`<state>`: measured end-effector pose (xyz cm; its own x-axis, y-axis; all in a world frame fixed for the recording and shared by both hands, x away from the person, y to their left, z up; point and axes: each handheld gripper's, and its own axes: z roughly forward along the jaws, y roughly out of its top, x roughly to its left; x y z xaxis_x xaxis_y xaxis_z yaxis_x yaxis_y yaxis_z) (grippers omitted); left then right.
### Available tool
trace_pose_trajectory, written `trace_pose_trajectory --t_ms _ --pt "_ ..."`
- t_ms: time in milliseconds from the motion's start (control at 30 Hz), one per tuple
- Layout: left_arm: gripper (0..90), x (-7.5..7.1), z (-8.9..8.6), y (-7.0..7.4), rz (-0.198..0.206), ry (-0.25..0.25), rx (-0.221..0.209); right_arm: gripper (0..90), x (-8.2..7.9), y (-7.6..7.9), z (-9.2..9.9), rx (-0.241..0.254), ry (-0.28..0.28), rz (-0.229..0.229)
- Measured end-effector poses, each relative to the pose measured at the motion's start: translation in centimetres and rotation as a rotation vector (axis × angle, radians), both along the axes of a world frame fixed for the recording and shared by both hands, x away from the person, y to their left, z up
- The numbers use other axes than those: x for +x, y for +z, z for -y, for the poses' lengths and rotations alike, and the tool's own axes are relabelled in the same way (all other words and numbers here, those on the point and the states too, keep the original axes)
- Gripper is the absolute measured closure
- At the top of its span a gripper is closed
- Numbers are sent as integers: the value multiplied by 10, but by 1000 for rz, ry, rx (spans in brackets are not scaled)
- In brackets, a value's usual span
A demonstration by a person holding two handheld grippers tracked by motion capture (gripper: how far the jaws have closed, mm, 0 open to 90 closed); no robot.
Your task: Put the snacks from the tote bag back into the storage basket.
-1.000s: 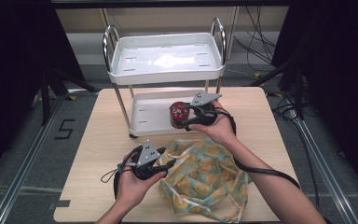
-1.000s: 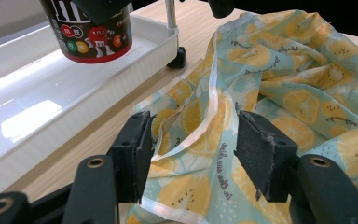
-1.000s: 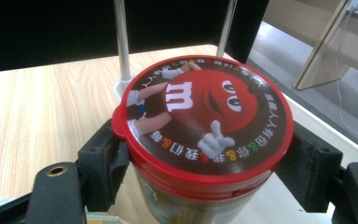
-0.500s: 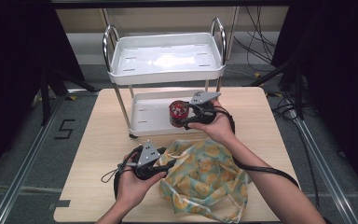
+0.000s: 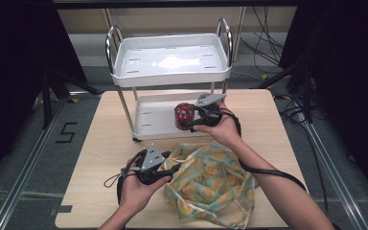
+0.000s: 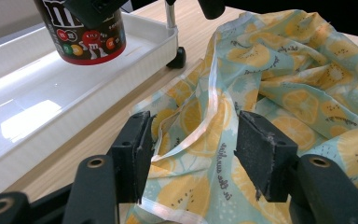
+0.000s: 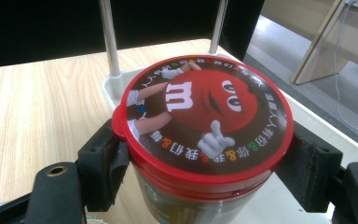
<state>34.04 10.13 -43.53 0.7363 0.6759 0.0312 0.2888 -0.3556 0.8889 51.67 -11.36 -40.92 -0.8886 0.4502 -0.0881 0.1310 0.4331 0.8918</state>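
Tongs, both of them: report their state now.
Left tongs: open over the fruit-print bag.
Right tongs: shut on the M&M's tub.

Nothing has shifted; the right gripper (image 5: 190,118) still clamps the candy tub (image 5: 184,115) as before.

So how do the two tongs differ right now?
The right tongs are shut on the candy tub, held above the cart's lower tray; the left tongs stand open over the fruit-print bag, gripping nothing. Both are black, hand-held.
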Motion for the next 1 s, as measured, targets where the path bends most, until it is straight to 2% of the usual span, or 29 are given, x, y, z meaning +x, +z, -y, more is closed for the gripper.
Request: trace_pose_trajectory --t_ms 133,167,200,267,533,633,833,867,900,933,1000 --pt "454 1 -1 1 11 -11 11 265 1 0 1 -8 6 -11" --pt "454 0 -1 0 -6 3 4 265 2 0 1 -10 6 -7" --pt "454 0 -1 0 -6 3 4 265 2 0 1 -10 6 -7" --pt "454 0 -1 1 -2 -1 12 265 1 -1 0 -11 1 -20" --pt "454 1 -1 1 12 -13 18 265 4 -4 -2 -19 4 -18" --pt "454 0 -1 0 1 -2 11 265 3 -4 -2 -16 -12 -46" --pt "454 1 -1 1 11 -13 18 265 6 -5 -3 -17 -11 -36" --pt "454 1 -1 1 11 -14 19 265 5 -6 -5 -5 -14 -40" --pt "454 1 -1 1 11 -14 20 265 8 -6 -4 -24 -8 -23" --pt "454 0 -1 0 1 -2 12 265 9 -7 -5 -14 -28 -9" --pt "454 0 -1 0 1 -7 12 265 9 -7 -5 -10 -26 -13"
